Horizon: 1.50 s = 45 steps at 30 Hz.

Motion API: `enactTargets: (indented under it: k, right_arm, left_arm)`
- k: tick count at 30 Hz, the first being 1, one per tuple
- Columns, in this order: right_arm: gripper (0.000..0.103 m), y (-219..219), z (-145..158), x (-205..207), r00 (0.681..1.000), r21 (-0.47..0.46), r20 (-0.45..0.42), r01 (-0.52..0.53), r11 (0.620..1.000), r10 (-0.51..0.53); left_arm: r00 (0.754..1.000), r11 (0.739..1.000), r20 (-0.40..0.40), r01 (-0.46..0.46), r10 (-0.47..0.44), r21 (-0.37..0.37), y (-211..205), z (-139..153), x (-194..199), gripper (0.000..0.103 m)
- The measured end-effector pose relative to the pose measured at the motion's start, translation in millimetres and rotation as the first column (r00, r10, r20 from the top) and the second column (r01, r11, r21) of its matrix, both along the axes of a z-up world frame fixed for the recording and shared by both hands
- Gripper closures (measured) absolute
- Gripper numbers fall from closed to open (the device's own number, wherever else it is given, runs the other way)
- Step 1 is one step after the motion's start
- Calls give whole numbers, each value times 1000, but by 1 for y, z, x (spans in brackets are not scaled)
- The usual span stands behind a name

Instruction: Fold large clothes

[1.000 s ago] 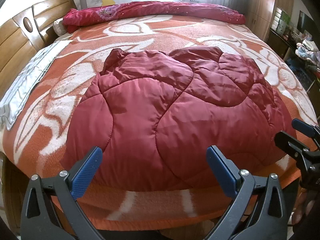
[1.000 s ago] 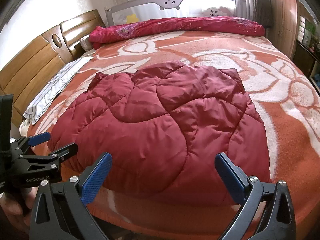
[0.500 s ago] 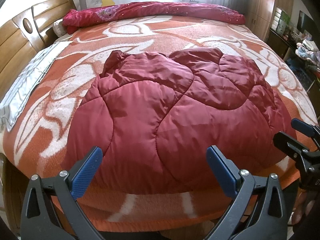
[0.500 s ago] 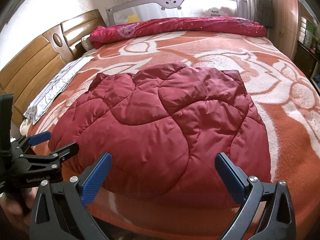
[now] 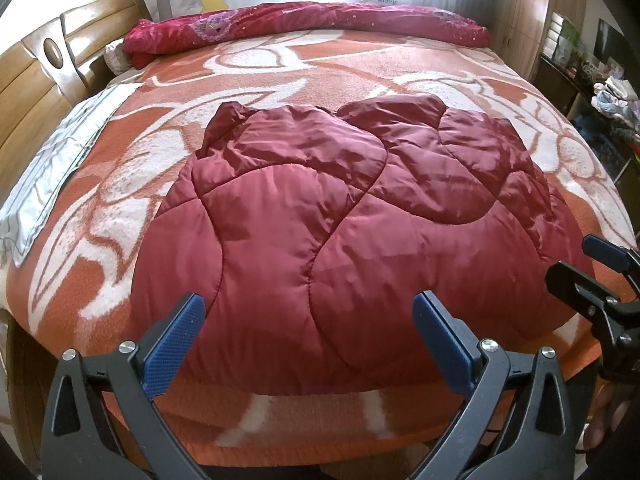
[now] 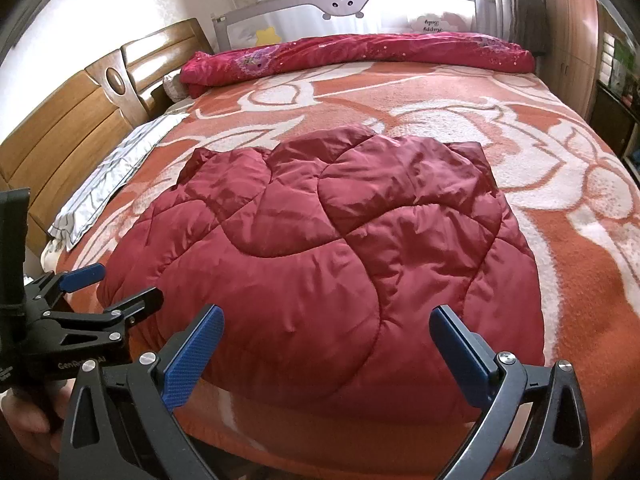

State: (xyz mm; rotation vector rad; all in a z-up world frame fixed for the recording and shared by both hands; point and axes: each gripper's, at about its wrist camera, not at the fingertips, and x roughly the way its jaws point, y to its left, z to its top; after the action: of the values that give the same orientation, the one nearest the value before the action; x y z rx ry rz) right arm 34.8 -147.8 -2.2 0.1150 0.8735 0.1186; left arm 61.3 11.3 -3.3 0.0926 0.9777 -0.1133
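A dark red quilted padded jacket (image 5: 344, 232) lies flat on the bed near its front edge; it also shows in the right wrist view (image 6: 332, 256). My left gripper (image 5: 310, 340) is open and empty, just short of the jacket's near hem, left of centre. My right gripper (image 6: 326, 354) is open and empty at the hem's right part. Each gripper shows in the other's view: the right gripper (image 5: 592, 272) at the jacket's right edge, the left gripper (image 6: 108, 284) at its left edge.
The bed carries an orange and white patterned blanket (image 5: 360, 64). A rolled red floral quilt (image 5: 304, 24) lies along the far side. A wooden headboard (image 6: 80, 120) and a grey striped pillow (image 6: 116, 176) are at the left. Cabinets and clutter (image 5: 600, 80) stand at the right.
Both grippers have risen and tilted slightly, so the bed and jacket sit lower in view. The jacket has not moved and both grippers stay open.
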Motion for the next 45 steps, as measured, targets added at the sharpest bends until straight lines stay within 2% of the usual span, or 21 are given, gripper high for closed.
enactTargets:
  k: [45]
  right_arm:
    - [0,0,1,12,1000,14,-1,7,1000,-7]
  left_arm:
    - [1000,1000,6,11,-11,12,-8,-3,14,0]
